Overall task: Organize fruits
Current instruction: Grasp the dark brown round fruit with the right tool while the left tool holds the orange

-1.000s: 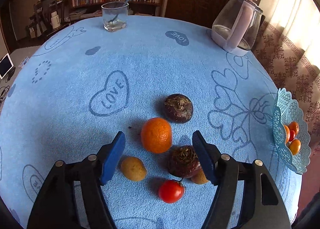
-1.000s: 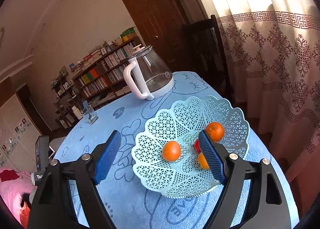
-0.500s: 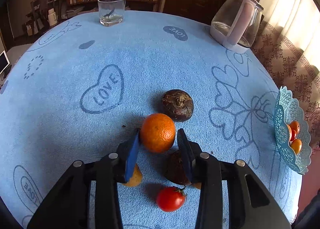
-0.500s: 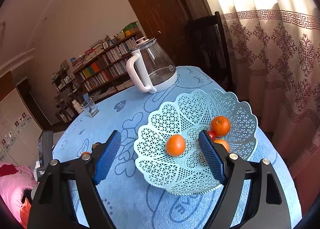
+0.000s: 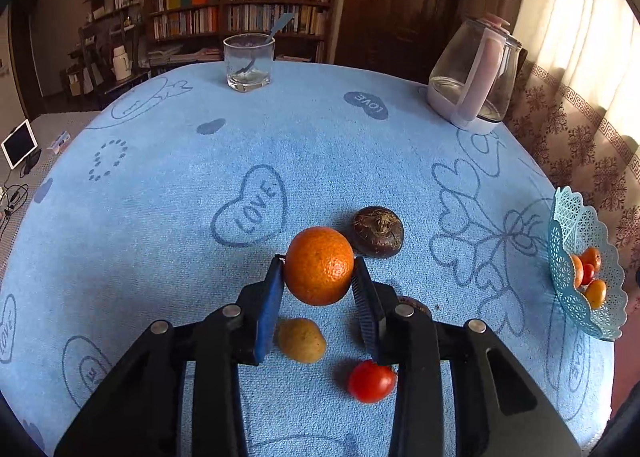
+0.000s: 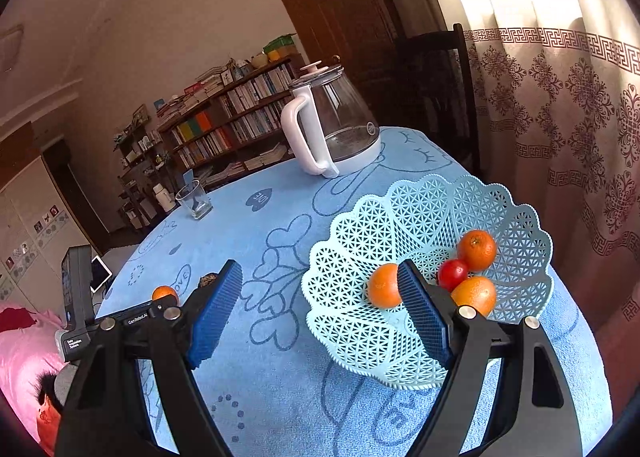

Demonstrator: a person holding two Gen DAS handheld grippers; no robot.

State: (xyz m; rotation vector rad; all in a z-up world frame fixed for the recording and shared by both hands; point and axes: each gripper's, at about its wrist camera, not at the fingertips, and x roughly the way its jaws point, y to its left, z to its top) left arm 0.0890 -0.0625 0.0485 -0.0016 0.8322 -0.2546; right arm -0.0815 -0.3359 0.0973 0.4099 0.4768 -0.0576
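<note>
Blue table [image 5: 168, 217]: left gripper [image 5: 319, 277] fingers clamp the orange [image 5: 319, 266], seemingly lifted; right gripper [image 6: 320, 313] fingers wide, basket [image 6: 360, 337] at three o'clock.

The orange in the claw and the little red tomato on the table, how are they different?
The orange is held up between the left gripper pads; the tomato lies on the blue tablecloth, untouched. The orange looks bigger than the tomato. The orange has dimpled, matte skin; the tomato is smooth and shiny. The orange is orange, the tomato red. Both are round, and neither is in the basket yet.
</note>
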